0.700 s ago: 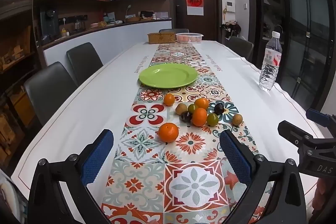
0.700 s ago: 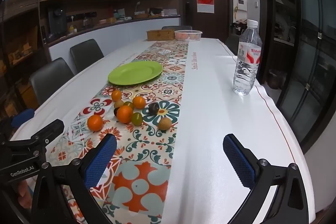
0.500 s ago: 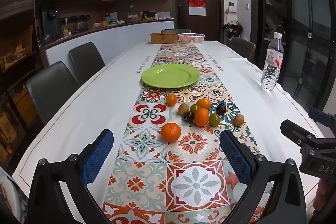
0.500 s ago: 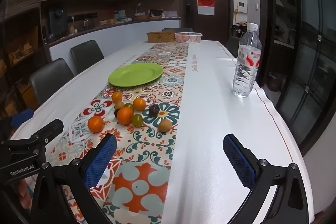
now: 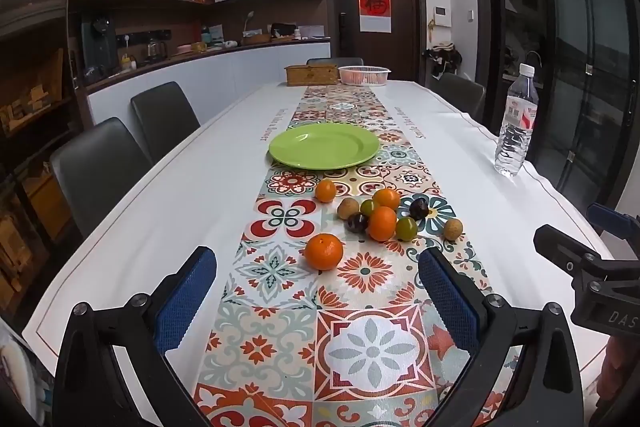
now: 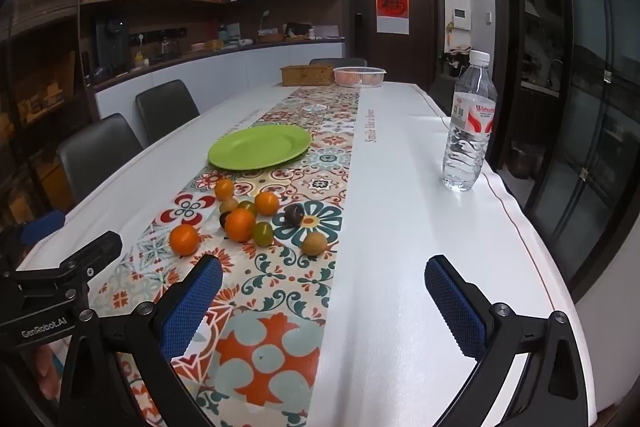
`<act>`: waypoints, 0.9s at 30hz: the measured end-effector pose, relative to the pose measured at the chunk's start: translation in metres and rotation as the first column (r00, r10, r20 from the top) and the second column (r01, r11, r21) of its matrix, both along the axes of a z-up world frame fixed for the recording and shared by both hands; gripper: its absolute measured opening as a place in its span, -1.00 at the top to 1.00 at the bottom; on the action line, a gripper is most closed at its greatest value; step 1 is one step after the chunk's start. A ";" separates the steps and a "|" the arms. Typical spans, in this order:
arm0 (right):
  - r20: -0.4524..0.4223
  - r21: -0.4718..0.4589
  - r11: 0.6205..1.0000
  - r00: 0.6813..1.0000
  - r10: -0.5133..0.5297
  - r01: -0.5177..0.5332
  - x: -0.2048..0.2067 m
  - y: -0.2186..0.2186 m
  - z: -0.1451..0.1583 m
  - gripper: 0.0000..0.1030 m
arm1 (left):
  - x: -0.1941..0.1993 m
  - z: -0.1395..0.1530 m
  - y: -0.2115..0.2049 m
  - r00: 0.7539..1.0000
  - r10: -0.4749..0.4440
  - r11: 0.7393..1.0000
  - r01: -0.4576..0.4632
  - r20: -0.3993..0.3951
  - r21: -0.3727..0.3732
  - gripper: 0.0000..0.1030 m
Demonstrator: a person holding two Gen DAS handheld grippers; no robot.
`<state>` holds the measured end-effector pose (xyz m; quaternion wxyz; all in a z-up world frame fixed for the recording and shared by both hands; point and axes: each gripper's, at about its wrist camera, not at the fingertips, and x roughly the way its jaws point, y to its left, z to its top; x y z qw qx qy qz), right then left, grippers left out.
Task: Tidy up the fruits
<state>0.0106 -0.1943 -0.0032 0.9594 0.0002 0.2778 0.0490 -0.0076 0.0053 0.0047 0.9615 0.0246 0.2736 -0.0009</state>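
Fruit (image 5: pixel 376 217) lies loose in a small cluster on the patterned runner (image 5: pixel 360 339), just near of the empty green plate (image 5: pixel 324 146), likely where it belongs. One orange (image 5: pixel 324 251) sits apart, nearest the left gripper (image 5: pixel 318 291). Both it and the right gripper (image 6: pixel 324 297) hang over the near table edge, jaws spread wide and empty, seemingly ready for a first pick.
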 end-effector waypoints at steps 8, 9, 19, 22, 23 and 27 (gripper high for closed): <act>0.004 -0.003 1.000 1.000 0.004 -0.004 -0.001 0.002 0.000 -0.99 | -0.003 0.002 -0.003 1.000 0.001 1.000 -0.001 0.008 -0.003 -1.00; 0.006 -0.004 1.000 1.000 0.005 -0.005 -0.001 0.002 0.000 -0.99 | -0.003 0.002 -0.002 1.000 0.001 1.000 -0.001 0.009 -0.004 -1.00; 0.008 -0.003 1.000 1.000 0.007 -0.007 -0.002 0.003 0.001 -0.99 | -0.003 0.002 -0.001 1.000 0.001 1.000 -0.001 0.010 -0.008 -1.00; 0.008 -0.004 1.000 1.000 0.007 -0.007 -0.002 0.003 0.001 -0.99 | -0.003 0.002 0.000 1.000 0.000 1.000 0.000 0.010 -0.009 -1.00; 0.008 -0.003 1.000 1.000 0.007 -0.007 -0.002 0.003 0.001 -0.99 | -0.003 0.002 0.000 1.000 0.001 1.000 0.000 0.010 -0.009 -1.00; 0.009 -0.004 1.000 1.000 0.006 -0.006 -0.002 0.003 0.001 -0.99 | -0.004 0.002 0.000 1.000 0.000 1.000 0.000 0.012 -0.009 -1.00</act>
